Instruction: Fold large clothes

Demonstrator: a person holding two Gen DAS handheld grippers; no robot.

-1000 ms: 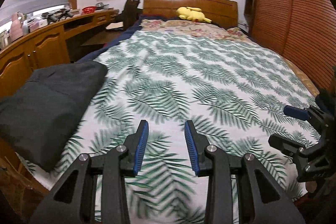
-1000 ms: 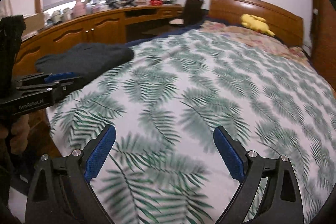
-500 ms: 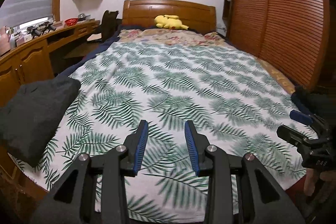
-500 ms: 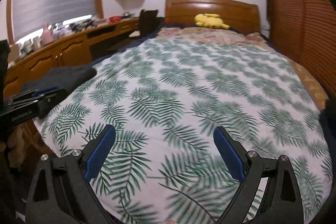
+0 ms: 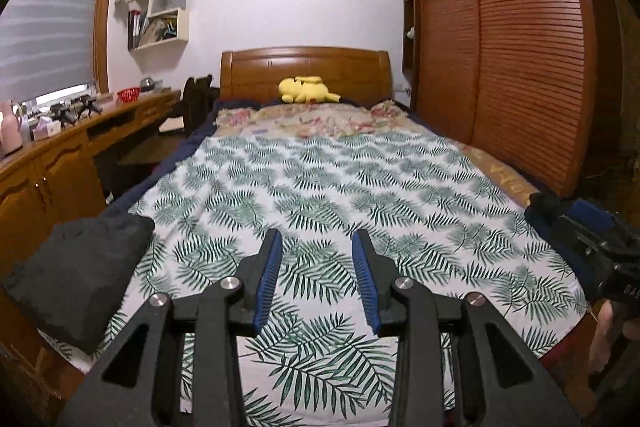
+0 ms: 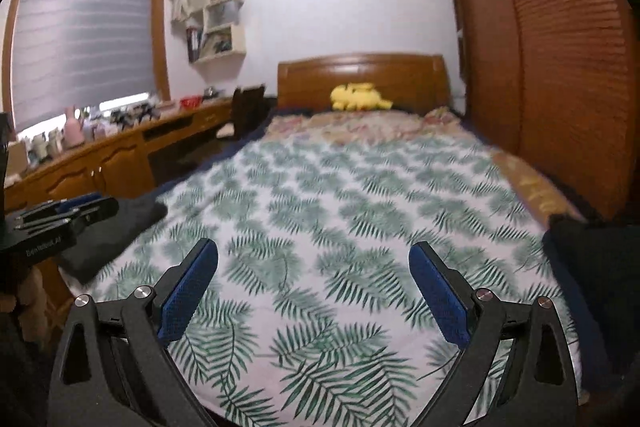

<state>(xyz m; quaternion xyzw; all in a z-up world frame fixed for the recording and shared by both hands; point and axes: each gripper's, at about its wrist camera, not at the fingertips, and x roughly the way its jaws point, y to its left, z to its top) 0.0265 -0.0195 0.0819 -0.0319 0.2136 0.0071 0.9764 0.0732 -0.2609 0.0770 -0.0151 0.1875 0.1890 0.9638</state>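
Bed, leaf-print cover. Yellow plush toy at its headboard; wooden desk left of bed; slatted wardrobe right; wall shelves above desk.

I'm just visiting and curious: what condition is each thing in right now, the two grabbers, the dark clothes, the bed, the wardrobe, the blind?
Left gripper: open, nothing between the pads.
Right gripper: wide open, empty.
Dark folded garment: folded, lying at the bed's near left corner.
Dark clothes pile: at the bed's right edge; folded or not, cannot tell.
Leaf-print bedspread: spread flat.
Yellow plush toy: lying by the headboard.
Wardrobe doors: closed.
Window blind: lowered almost fully.
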